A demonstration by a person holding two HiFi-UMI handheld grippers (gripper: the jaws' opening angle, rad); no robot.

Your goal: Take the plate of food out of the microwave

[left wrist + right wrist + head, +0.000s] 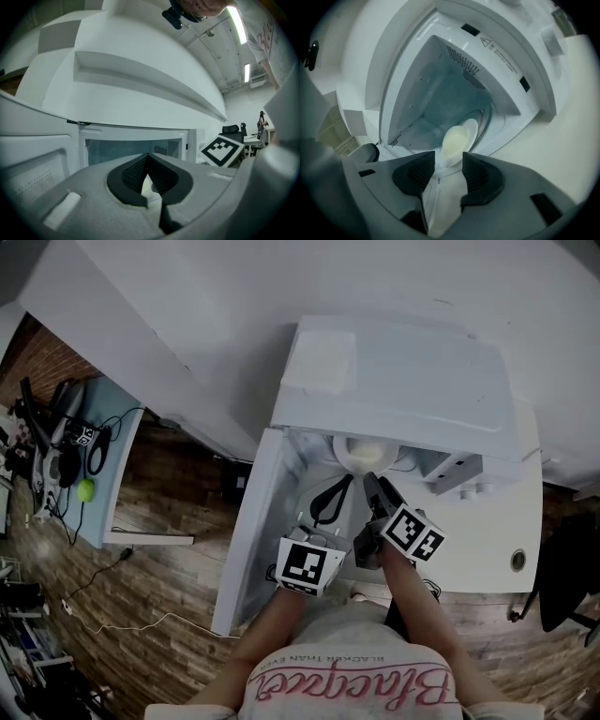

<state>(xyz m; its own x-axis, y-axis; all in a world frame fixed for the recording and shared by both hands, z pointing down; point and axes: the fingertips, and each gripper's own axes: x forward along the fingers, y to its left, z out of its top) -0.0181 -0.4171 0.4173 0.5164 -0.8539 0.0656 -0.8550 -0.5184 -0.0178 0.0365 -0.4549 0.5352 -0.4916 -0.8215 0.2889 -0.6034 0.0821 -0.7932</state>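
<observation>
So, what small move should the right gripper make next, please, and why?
Probably ease the right gripper forward until the near rim of the plate sits between its jaws. The jaws stand open and empty, the microwave door is open, and the plate lies just beyond them inside.

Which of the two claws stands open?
The right claw: its jaws are apart, facing the round white plate of pale food; the left claw is shut.

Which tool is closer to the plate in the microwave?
Right. The right tool, jaws open, points at the plate just ahead of it; the left tool, shut, is further back, outside the microwave opening.
</observation>
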